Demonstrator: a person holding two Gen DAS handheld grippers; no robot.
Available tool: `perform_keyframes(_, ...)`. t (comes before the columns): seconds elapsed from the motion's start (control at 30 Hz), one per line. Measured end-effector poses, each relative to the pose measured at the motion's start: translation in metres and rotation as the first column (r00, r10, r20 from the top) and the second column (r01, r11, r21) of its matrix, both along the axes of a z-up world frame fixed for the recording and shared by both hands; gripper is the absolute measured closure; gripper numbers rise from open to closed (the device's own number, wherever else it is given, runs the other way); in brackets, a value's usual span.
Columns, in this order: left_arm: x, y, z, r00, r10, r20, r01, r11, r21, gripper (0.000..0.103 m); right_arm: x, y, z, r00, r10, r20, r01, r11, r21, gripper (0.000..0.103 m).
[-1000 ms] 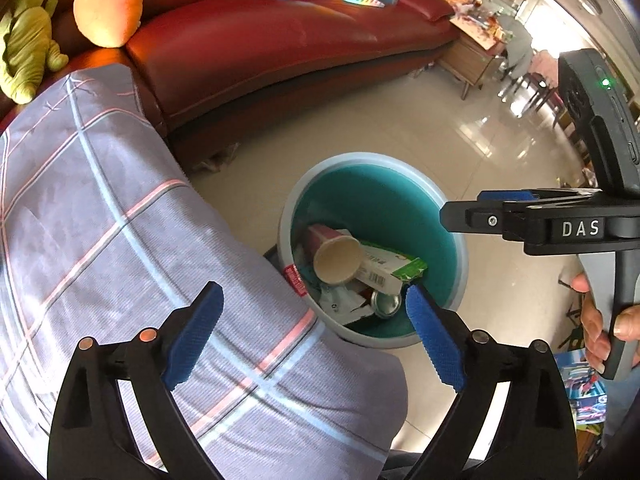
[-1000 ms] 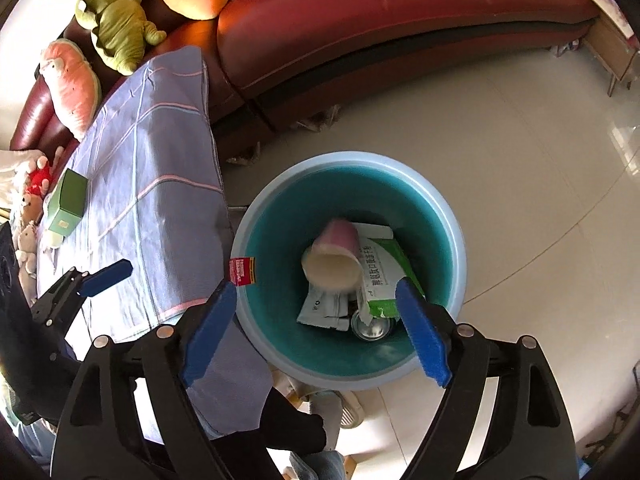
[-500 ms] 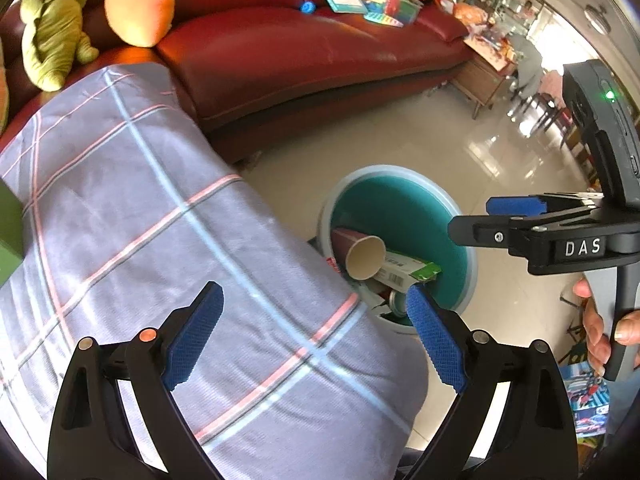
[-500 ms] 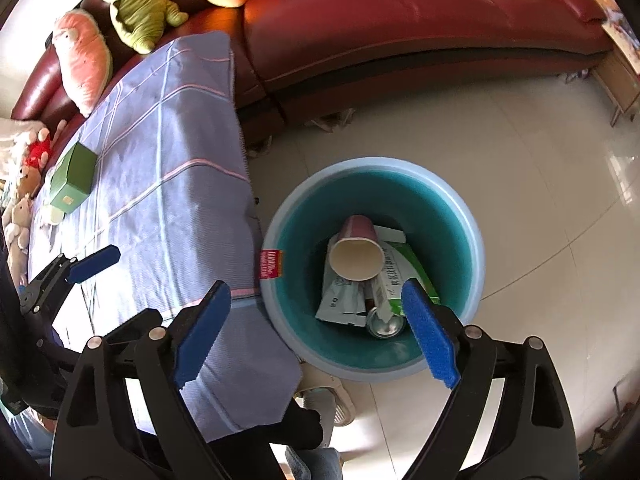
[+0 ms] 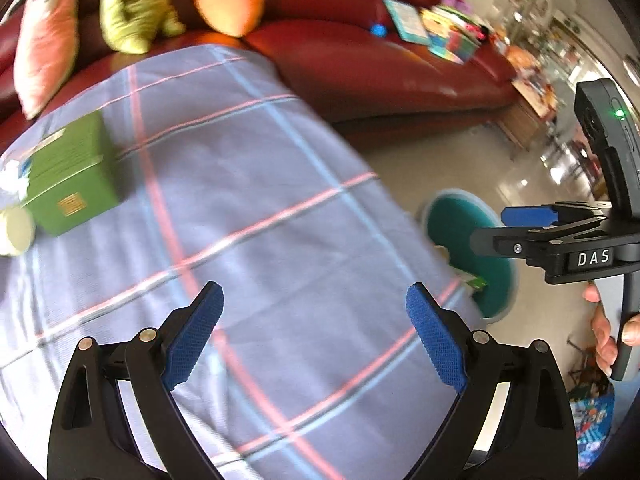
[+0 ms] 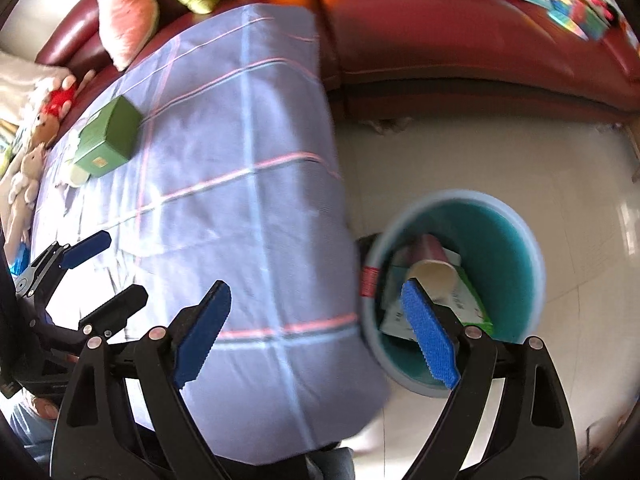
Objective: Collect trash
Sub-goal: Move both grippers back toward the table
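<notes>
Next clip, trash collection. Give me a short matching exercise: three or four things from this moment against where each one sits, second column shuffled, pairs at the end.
Things:
1. green box
2. paper cup
3. books
4. bin

Places:
A. on the red sofa
B. on the floor beside the table
C. on the checked tablecloth
D. inside the bin

Pairs: 1-C, 2-D, 3-A, 4-B

Glossy leather sofa (image 5: 384, 68); matt checked cloth (image 5: 248, 216); shiny tiled floor (image 6: 472, 160).
</notes>
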State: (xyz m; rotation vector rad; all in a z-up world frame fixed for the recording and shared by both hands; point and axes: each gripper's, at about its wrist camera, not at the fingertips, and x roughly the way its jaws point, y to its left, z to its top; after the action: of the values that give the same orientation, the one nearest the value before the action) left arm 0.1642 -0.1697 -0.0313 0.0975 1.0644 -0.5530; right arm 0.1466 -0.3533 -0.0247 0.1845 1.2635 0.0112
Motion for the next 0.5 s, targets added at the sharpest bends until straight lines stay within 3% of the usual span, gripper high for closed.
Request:
perform_keyframes(0.27,0.015,0.088,0.001,0.992,0.126,0.016,-0.127,0.992,0.019,0.010,0.036,0.085,0.005,0.991,0.132,-0.017,-0.133,0.990,-0.038,0.020)
perform_keyframes(0.5,0.027,0.171,0.000,0.971,0.238,0.029,-0.239,0.970,0.031,0.010,0.074,0.160,0.014,0.976,0.217,-0.024,-0.219,0.973,-0.074,0.020)
